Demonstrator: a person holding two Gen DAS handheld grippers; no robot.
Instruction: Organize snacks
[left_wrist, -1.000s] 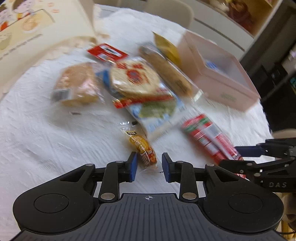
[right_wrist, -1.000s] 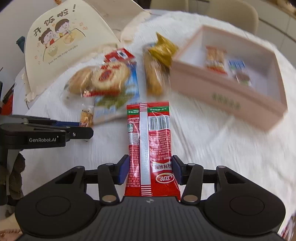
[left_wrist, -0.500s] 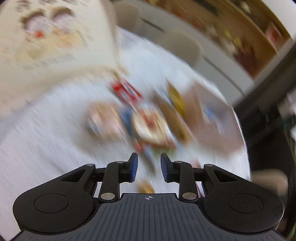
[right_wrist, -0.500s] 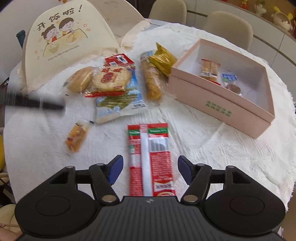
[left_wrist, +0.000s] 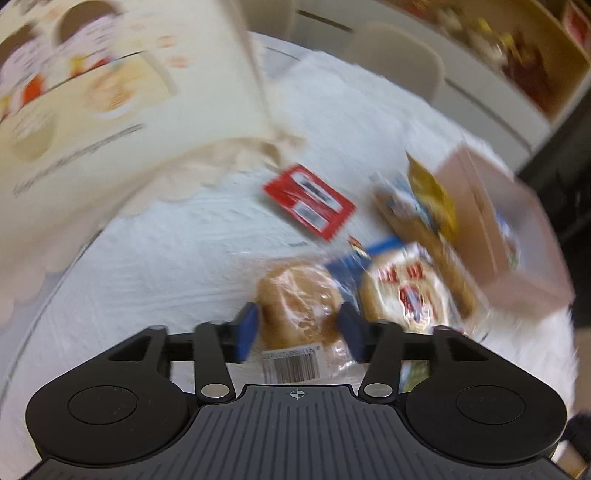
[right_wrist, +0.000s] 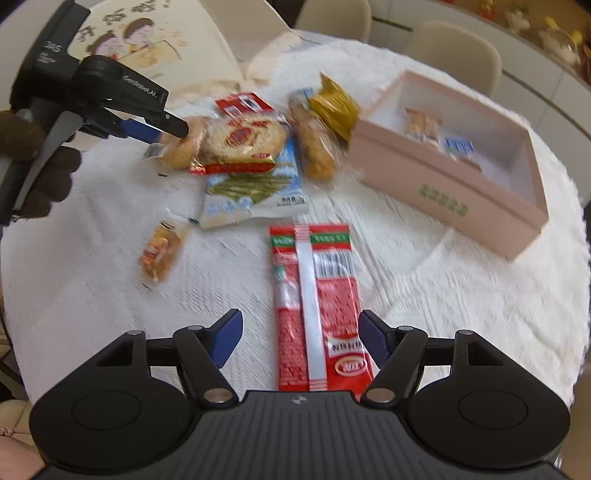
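My left gripper (left_wrist: 300, 326) is open, its blue fingers on either side of a wrapped bread bun (left_wrist: 299, 302) on the white tablecloth; contact is unclear. The bun also shows in the right wrist view (right_wrist: 184, 146), under the left gripper (right_wrist: 162, 127). My right gripper (right_wrist: 301, 336) is open wide and empty, with a red sausage pack (right_wrist: 317, 306) lying flat between its fingers. A pink open box (right_wrist: 454, 173) holding a few small snacks stands at the right.
Snacks lie in a pile: a round cracker pack (right_wrist: 242, 142), a blue-white bag (right_wrist: 251, 192), a long bread stick pack (right_wrist: 314, 147), a gold packet (right_wrist: 334, 107), a red packet (left_wrist: 310, 201), and a small orange candy (right_wrist: 159, 251). A cream printed bag (left_wrist: 92, 107) stands behind.
My left gripper has left the small orange candy, swung up to the bread bun and opened around it. My right gripper has opened, let go of the red sausage pack and drawn back.
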